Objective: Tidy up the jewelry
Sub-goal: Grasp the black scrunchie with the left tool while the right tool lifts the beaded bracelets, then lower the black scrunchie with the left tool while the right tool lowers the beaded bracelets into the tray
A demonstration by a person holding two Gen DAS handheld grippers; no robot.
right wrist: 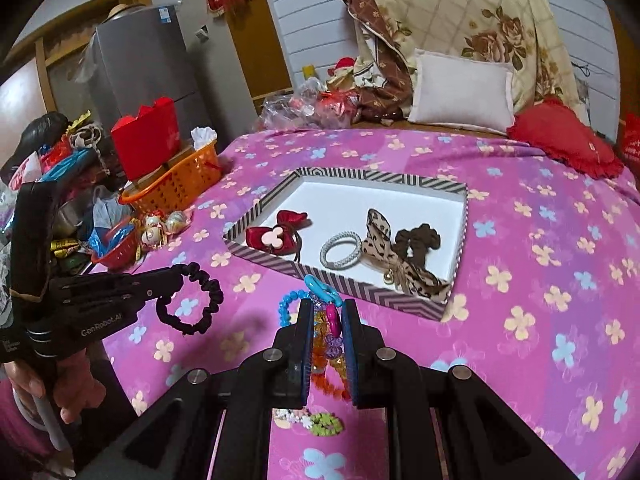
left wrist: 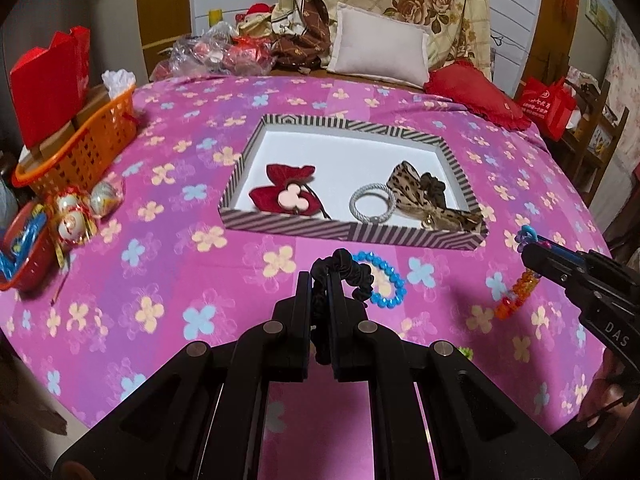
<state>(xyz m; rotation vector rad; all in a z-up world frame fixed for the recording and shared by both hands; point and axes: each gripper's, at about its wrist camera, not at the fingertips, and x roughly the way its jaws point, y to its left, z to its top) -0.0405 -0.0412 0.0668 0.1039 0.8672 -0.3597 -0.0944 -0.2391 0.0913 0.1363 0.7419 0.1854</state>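
Pink flowered bedspread (left wrist: 168,264) carries the striped tray (left wrist: 352,236), four hairpieces inside; left gripper (left wrist: 320,280) jaws clench a black scrunchie (left wrist: 356,276), right gripper (right wrist: 327,316) jaws grasp a beaded bracelet (right wrist: 326,340); blue bracelet (left wrist: 390,280) waits at the tray's six o'clock.

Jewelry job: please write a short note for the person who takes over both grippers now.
Left gripper: shut on black scrunchie, lifted.
Right gripper: shut on bead bracelet, lifted.
Tray holds red bow, grey tie, leopard bow, brown scrunchie.
Left: put both held pieces in the tray, then the blue bracelet and the small flowery piece on the bedspread.
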